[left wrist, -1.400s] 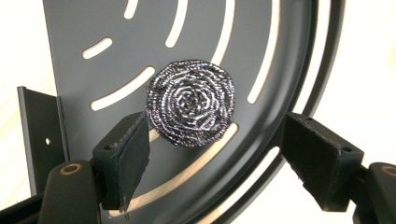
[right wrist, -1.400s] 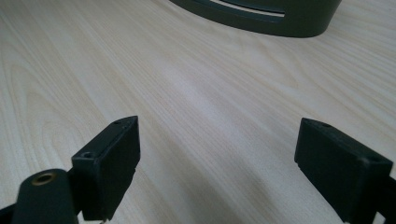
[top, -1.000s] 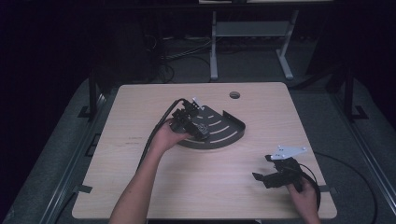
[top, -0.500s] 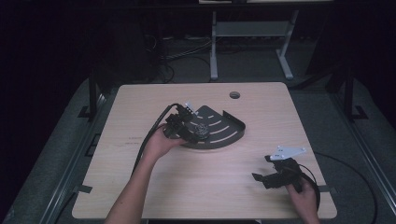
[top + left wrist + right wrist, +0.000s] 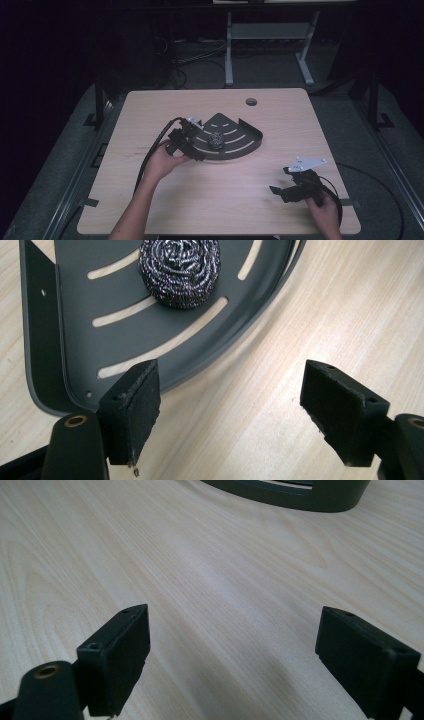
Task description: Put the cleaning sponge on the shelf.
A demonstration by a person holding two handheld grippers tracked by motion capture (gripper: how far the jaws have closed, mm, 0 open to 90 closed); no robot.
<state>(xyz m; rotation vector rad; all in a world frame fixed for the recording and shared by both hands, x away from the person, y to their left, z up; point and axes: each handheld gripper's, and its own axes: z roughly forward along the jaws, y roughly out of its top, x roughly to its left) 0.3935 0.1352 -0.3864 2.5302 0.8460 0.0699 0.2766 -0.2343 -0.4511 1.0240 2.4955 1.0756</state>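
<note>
Looking done: silvery steel-wool scourer sits in dark grey slotted quarter-round tray at frame centre, both tools, left and right, wide open, empty.

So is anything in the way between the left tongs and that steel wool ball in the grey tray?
Nothing visible blocks it. The left tongs stand open at the tray edge, one jaw over the tray floor, the other over bare table. The steel wool ball lies ahead on the slotted floor, with only the tray's low curved rim beside the path.

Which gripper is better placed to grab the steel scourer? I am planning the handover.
Left, probably. The left gripper is open at the grey tray rim, near the scourer; the right gripper rests open far off.
</note>
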